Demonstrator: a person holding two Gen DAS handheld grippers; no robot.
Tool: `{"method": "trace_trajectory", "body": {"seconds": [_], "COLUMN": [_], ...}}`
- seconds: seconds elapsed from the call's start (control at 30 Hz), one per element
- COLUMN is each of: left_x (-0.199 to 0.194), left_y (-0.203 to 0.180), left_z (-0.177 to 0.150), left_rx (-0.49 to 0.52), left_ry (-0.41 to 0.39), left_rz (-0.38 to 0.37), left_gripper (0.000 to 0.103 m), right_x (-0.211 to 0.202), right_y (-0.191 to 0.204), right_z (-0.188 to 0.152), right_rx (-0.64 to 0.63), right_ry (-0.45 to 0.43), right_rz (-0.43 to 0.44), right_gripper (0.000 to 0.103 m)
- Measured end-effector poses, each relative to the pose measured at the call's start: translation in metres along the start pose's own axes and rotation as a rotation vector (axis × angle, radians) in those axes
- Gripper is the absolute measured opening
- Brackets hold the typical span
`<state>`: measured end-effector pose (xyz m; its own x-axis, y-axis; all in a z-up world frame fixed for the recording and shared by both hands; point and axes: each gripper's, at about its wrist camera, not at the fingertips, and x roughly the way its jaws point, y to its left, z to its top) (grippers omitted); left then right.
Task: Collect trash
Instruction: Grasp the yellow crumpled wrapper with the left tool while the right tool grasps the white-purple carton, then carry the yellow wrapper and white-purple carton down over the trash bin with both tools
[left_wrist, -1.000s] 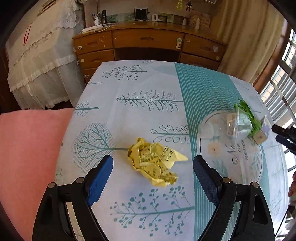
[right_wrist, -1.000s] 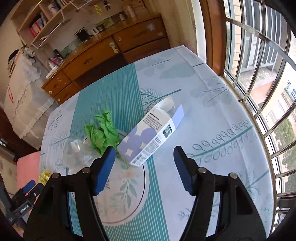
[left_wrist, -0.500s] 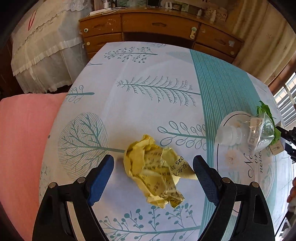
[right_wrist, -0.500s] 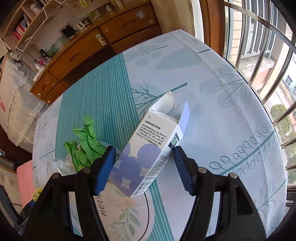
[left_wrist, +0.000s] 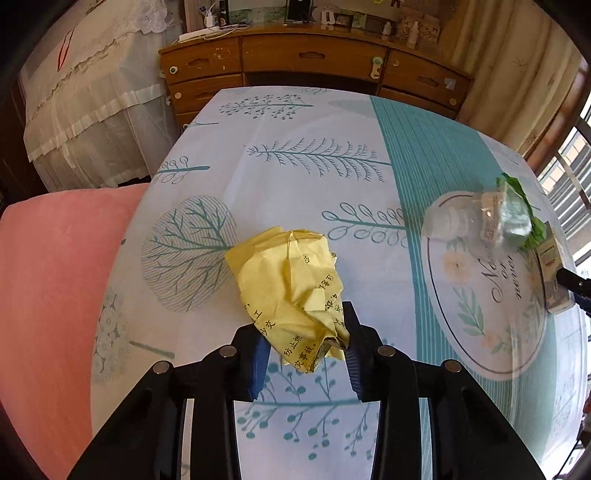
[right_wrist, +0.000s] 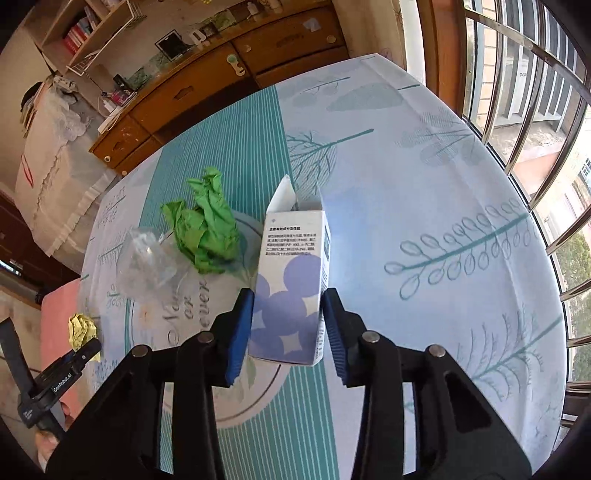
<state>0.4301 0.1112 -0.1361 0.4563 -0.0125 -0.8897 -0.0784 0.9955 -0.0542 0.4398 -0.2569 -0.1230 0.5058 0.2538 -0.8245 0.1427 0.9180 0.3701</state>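
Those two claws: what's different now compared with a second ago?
Both came closer and are closing: the left claw on the yellow paper wad, the right claw on the white-and-purple carton, now turned straight between its pads. The green crumple and clear plastic bottle stayed put.

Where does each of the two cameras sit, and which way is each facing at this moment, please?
Left wrist: on the left gripper, angled down at the table; its jaws are closing on the yellow paper ball.
Right wrist: on the right gripper, angled down toward the window; its jaws are closing on the white carton.
Shared: paper ball, carton, green wad, clear plastic, wooden dresser.
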Motion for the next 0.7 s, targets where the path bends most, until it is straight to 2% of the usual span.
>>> {"method": "trace_trajectory", "body": {"seconds": [0.37, 0.7], "left_x": [-0.123, -0.236], "left_y": [-0.028, -0.052], "left_z": [-0.095, -0.204], "left_rx": [0.123, 0.219], "left_ry": [-0.057, -0.111], "left_rz": [-0.093, -0.173], "left_gripper": [0.035, 0.035], "right_x": [-0.125, -0.244], "right_y": [0.010, 0.020], "right_z": [-0.111, -0.231], "right_rx": [-0.087, -0.177], "right_ry": [-0.062, -0.123], "right_rz": [0.143, 0.240], "right_gripper": [0.034, 0.035]}}
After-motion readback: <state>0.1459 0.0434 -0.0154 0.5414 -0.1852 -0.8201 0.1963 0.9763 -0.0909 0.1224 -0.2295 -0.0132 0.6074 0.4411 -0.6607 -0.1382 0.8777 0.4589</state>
